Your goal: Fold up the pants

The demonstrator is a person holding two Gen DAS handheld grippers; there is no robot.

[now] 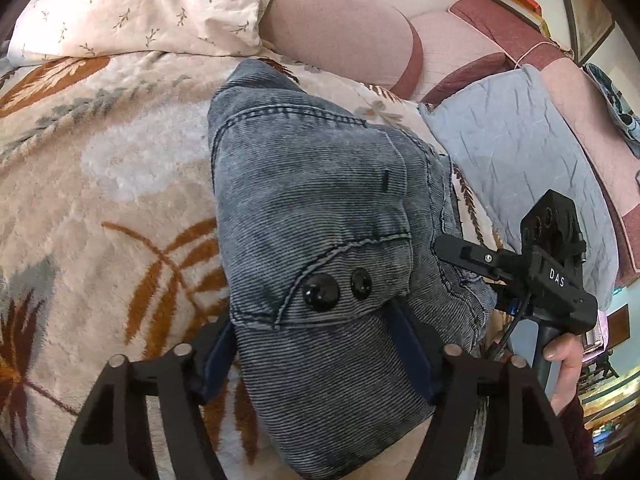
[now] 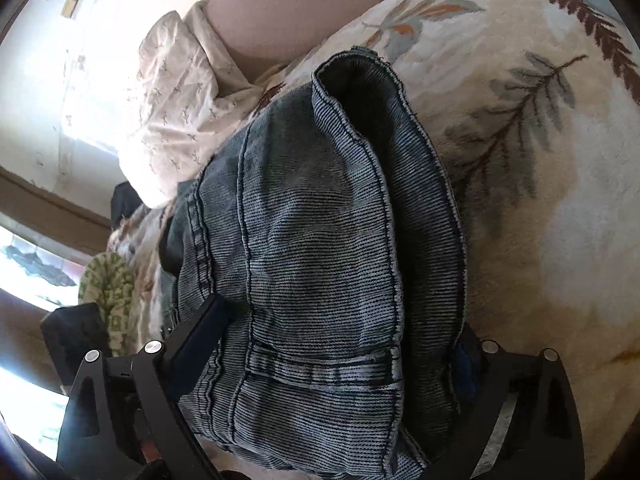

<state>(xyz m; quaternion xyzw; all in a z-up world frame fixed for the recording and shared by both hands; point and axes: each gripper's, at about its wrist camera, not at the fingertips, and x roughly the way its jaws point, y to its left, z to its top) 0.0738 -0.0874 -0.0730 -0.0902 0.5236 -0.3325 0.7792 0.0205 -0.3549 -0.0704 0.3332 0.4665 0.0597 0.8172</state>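
Observation:
The pants (image 1: pixel 312 216) are grey-blue denim, bunched in a thick folded stack on a leaf-patterned blanket (image 1: pixel 112 184). My left gripper (image 1: pixel 316 340) is shut on the waistband end, by two black buttons (image 1: pixel 320 291); its fingers (image 1: pixel 218 356) press either side of the bundle. My right gripper (image 1: pixel 500 264) shows at the right of the left wrist view, its fingers at the bundle's far edge. In the right wrist view the right gripper (image 2: pixel 340 340) is shut on the pants (image 2: pixel 320 220) at a belt loop (image 2: pixel 320 368). A hem opening (image 2: pixel 360 76) lies on top.
The blanket (image 2: pixel 540 160) covers the bed. A floral pillow (image 1: pixel 148 4) and pink bolster (image 1: pixel 340 28) lie at the head, with a grey quilted pillow (image 1: pixel 520 152) to the right. A green-patterned cloth (image 2: pixel 108 292) sits at the bed's edge.

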